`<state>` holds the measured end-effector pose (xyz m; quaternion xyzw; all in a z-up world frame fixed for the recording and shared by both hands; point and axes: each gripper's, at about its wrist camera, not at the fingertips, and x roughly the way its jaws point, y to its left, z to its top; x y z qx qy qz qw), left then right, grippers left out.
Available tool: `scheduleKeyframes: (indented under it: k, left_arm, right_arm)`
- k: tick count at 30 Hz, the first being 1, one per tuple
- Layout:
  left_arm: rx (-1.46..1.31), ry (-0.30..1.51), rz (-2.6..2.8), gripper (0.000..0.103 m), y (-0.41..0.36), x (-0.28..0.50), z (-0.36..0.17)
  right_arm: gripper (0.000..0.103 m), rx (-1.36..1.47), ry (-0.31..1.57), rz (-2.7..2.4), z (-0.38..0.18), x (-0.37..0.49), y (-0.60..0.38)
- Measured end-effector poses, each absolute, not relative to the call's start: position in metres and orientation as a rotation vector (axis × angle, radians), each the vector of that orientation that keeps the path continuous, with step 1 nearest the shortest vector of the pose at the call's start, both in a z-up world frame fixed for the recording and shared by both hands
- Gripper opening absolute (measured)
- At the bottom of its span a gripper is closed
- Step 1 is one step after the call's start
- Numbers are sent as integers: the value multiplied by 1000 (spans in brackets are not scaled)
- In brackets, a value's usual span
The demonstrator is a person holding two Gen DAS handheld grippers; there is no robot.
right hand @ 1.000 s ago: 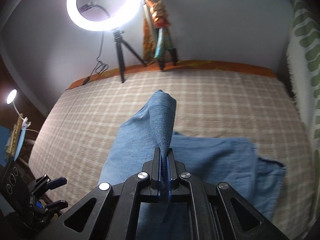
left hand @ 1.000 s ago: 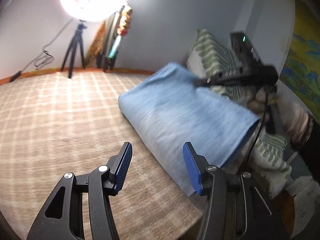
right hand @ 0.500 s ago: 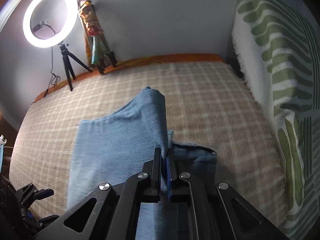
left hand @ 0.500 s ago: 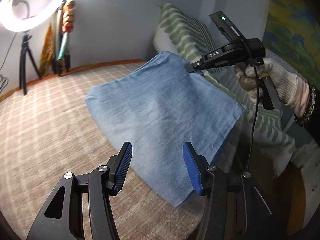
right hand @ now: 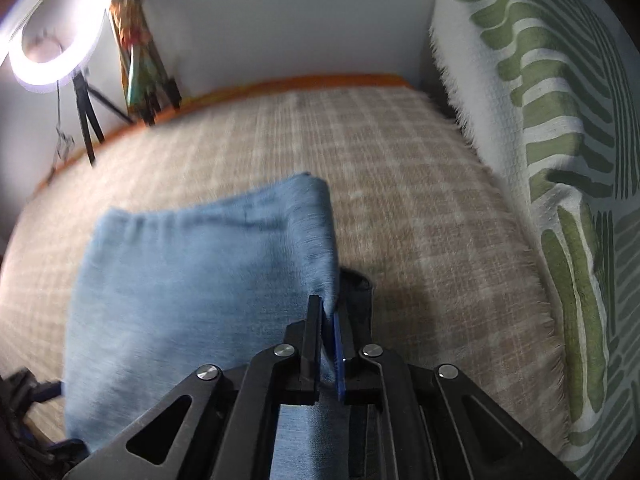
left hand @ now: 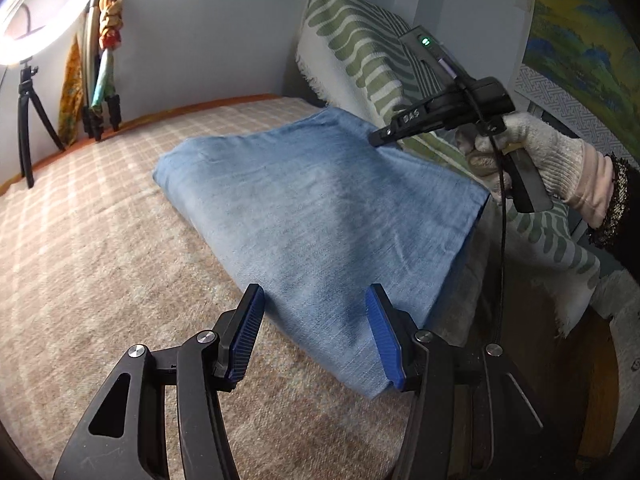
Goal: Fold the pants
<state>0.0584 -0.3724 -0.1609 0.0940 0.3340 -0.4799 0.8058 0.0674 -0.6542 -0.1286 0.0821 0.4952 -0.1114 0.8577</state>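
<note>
so my right claw [right hand: 329,320] is clamped on the pants [left hand: 320,216] edge and has swung the top layer over, now nearly flat on the bed [left hand: 100,280]. left claw [left hand: 314,334] hangs open by the near corner, fold's basically done

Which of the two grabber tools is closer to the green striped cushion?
Right. The right gripper, shut on the jeans, sits just in front of the cushion. The left gripper hangs open over the jeans' near end.
</note>
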Motion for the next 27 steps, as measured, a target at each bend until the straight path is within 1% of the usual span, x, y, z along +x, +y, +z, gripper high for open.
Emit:
scheduleKeyframes:
  k: [1, 3, 5, 7, 8, 11, 15, 19, 27]
  left_arm:
    - [191, 717, -1032, 51, -371, 59, -159]
    - [163, 716, -1038, 51, -365, 60, -152]
    - [157, 708, -1035, 51, -364, 62, -148]
    - [149, 713, -1021, 51, -364, 65, -146]
    - [137, 718, -1014, 51, -363, 68, -145]
    - [121, 726, -992, 51, -366, 72, -145]
    - [174, 738, -972, 51, -380, 68, -153]
    - [262, 739, -932, 52, -391, 56, -164]
    - [271, 782, -881, 53, -396, 56, -169]
  right_arm:
    - [16, 161, 1042, -249, -129, 67, -654]
    - [25, 157, 1013, -279, -123, 62, -655]
    - [28, 123, 942, -295, -108, 54, -651]
    - [41, 116, 905, -277, -97, 50, -647]
    - [44, 117, 902, -262, -94, 49, -644]
    - [43, 102, 890, -193, -88, 41, -632]
    - [44, 75, 896, -147, -93, 33, -618]
    - [52, 105, 904, -94, -108, 32, -618]
    - [54, 80, 967, -76, -137, 30, -610]
